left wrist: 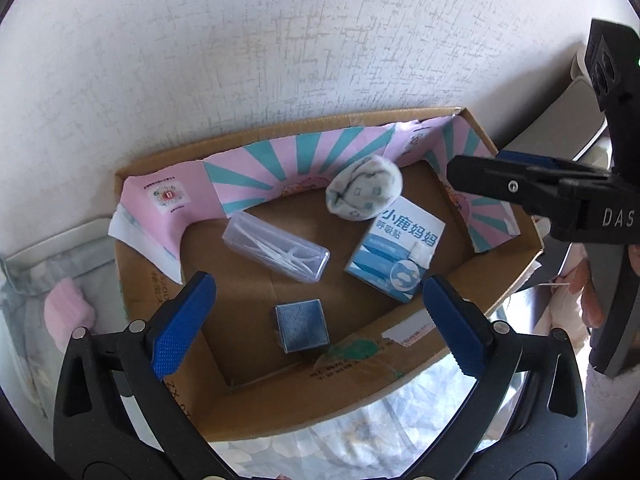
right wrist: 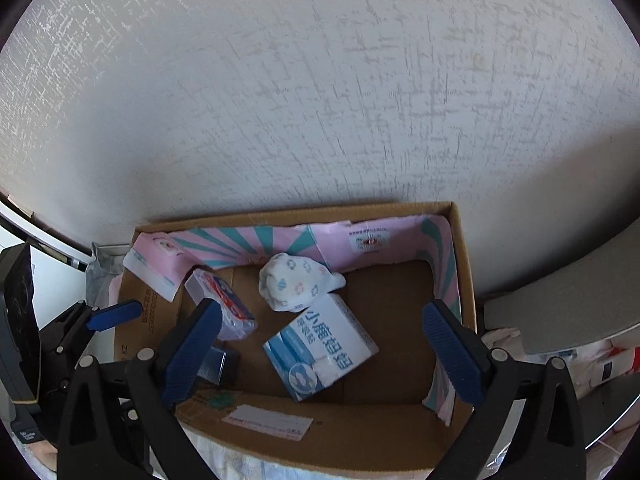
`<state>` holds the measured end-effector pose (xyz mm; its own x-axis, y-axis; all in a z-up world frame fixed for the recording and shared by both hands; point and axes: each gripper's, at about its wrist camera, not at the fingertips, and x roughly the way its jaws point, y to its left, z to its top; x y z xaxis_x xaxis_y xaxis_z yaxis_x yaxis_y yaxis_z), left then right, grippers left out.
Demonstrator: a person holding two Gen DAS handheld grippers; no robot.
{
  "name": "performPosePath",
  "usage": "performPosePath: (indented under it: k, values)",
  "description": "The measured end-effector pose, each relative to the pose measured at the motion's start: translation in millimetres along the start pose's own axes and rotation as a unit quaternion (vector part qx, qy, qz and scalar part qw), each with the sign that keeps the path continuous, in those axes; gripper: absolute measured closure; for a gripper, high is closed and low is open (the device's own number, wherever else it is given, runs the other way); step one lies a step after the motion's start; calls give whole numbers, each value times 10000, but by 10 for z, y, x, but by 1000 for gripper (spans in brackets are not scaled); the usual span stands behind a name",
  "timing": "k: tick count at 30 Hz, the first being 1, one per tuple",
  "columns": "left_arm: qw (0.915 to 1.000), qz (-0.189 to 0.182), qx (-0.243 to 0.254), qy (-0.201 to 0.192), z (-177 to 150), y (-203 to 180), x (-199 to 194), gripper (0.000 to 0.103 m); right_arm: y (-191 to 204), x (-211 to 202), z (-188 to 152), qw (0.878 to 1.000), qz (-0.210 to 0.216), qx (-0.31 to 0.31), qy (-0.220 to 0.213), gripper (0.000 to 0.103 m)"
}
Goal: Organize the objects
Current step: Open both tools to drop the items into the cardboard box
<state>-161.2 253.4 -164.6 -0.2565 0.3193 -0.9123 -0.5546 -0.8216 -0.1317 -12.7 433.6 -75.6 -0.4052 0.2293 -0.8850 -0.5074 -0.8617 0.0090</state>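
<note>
An open cardboard box [left wrist: 404, 360] stands against the wall and also shows in the right wrist view [right wrist: 360, 436]. Inside lie a clear plastic case of floss picks [left wrist: 276, 250], a rolled white sock [left wrist: 364, 188], a blue-and-white carton with Chinese print [left wrist: 396, 250] and a small blue-grey cube [left wrist: 302, 330]. The right wrist view shows the sock [right wrist: 296, 288], the carton [right wrist: 320, 356] and the clear case [right wrist: 224, 304]. My left gripper [left wrist: 320, 328] is open and empty above the box's near edge. My right gripper [right wrist: 320, 352] is open and empty above the box; it shows at the right in the left wrist view [left wrist: 520, 184].
A pink and teal paper liner [left wrist: 280, 164] runs along the box's inner walls. A textured white wall [left wrist: 280, 40] rises behind the box. Patterned bedding [left wrist: 52, 312] lies to the left and under the box. A grey surface [right wrist: 568, 304] stands to the right.
</note>
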Motion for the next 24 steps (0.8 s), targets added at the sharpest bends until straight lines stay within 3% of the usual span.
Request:
performPosePath:
  k: [14,24]
  values:
    - [9993,34,-79,-376,-35,94,-548,0,120,-310,-93,9998,-135,-102,-104,3]
    - [9975,67,24,-698,-211,221,-1067,0,377,-718,-234,9969,-318,-69,-719,3]
